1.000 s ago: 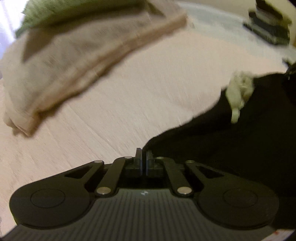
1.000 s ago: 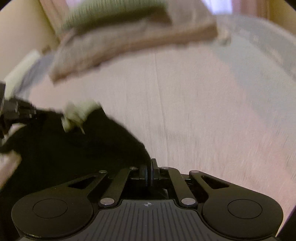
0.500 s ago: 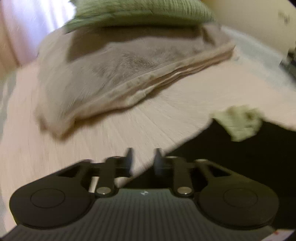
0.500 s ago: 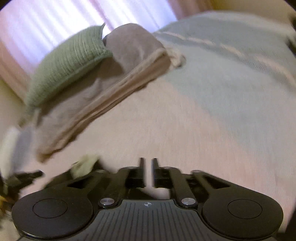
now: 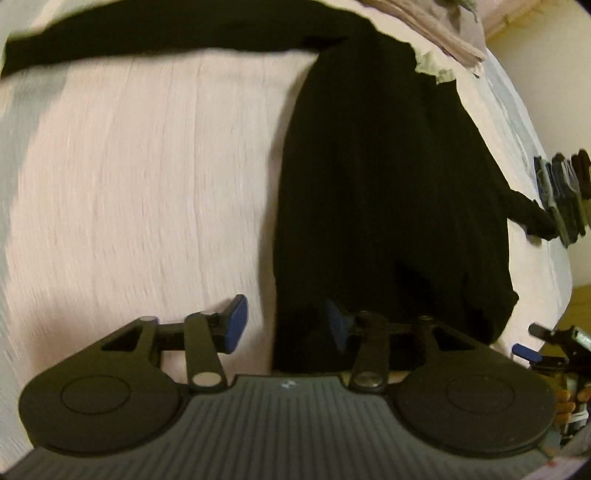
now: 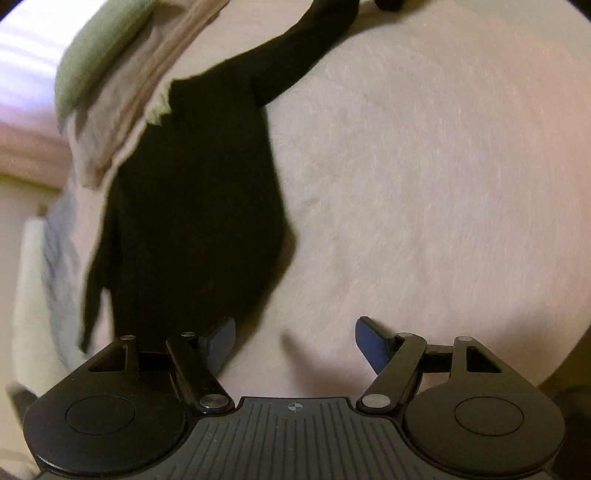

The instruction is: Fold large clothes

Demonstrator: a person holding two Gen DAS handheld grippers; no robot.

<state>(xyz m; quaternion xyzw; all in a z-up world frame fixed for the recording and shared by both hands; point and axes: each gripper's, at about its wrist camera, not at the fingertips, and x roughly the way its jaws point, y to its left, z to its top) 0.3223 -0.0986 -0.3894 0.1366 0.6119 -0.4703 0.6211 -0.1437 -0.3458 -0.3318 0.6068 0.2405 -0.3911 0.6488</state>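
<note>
A black long-sleeved garment (image 5: 388, 177) lies flat on the pale pink bed cover (image 5: 147, 184), folded lengthwise, with one sleeve (image 5: 147, 33) stretched out to the far left. A pale green collar patch (image 5: 434, 68) shows at its far end. My left gripper (image 5: 284, 323) is open, low over the garment's near hem, its right pad over the black cloth. In the right wrist view the same garment (image 6: 192, 206) lies left of centre. My right gripper (image 6: 295, 345) is open over bare bed cover, its left pad at the garment's near edge.
A folded beige blanket (image 6: 122, 110) with a green cushion (image 6: 96, 48) on top lies at the head of the bed. Several folded dark clothes (image 5: 561, 195) are stacked at the bed's right edge. The other gripper (image 5: 554, 347) shows at the lower right of the left wrist view.
Both grippers were shut on the black garment one second ago and have since let go and opened wide. Both have drawn back toward the garment's near hem, and the garment now lies flat.
</note>
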